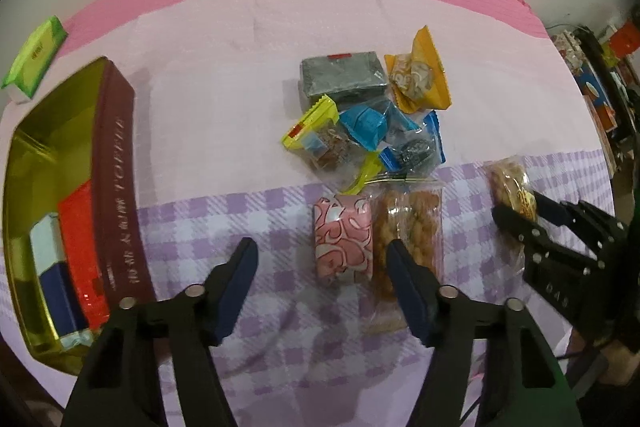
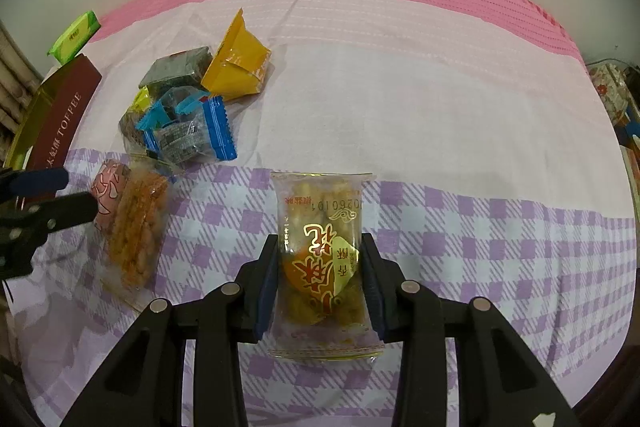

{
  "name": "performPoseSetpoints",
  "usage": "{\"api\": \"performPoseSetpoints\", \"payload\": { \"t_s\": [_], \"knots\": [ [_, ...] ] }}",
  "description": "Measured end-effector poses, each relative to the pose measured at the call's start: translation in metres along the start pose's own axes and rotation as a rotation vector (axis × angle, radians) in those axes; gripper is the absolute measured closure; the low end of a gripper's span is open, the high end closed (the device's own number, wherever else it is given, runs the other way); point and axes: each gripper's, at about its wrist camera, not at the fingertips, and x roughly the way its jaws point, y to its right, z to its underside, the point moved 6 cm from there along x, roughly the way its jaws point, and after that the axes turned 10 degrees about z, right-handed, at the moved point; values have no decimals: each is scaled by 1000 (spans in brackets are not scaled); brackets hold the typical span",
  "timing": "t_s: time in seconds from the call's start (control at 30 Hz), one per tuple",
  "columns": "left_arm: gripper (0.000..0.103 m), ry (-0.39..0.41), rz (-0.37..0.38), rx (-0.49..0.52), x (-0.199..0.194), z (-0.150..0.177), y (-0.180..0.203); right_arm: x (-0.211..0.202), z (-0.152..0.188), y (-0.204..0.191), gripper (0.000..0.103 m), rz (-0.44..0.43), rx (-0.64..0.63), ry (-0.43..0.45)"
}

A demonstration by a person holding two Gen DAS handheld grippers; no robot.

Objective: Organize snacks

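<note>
- A clear-wrapped nut snack packet (image 2: 322, 259) with red and gold print lies flat on the purple-checked cloth (image 2: 500, 247), at about 6 o'clock from the loose snack pile (image 2: 188, 115), and sits between the two blue pads of the right gripper (image 2: 320, 279).
- The right gripper pinches the packet across its width, both pads touching the wrapper's sides; it reaches in low and nearly level with the cloth.
- Risk, as it appears from here: the film is slick and puffy, so the packet may squirt out or swing when lifted, and a hard squeeze may crush the brittle contents.
- The left gripper (image 1: 320, 259) hangs spread wide and holds nothing, tilted down over the cloth.
- Its right-hand finger overlaps a long clear bag of fried snacks (image 1: 412, 227), with a pink patterned packet (image 1: 344, 239) just beside at 9 o'clock; closing here could clip either packet's edge and drag both.
- The maroon toffee tin (image 1: 116, 187) stands open at 9 o'clock from the pile, with a red packet (image 1: 80, 251) and a blue-and-white packet (image 1: 52, 275) already inside.
- Carrying the held packet to the tin means crossing the left gripper and the pile, so a bump looks possible.
- A green pack (image 1: 36, 55) lies apart at 10 o'clock, beyond the tin.
</note>
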Motion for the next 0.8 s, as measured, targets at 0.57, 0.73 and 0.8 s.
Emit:
{"api": "performPoseSetpoints", "payload": {
  "t_s": [0.57, 0.73, 0.8],
  "knots": [
    [68, -52, 1, -13, 25, -6, 1, 2, -1, -5, 65, 12, 3, -1],
    [68, -38, -12, -10, 24, -5, -6, 2, -1, -3, 65, 12, 2, -2],
    [69, -38, -16, -9, 23, -5, -6, 2, -1, -3, 65, 13, 0, -1]
  ]
}}
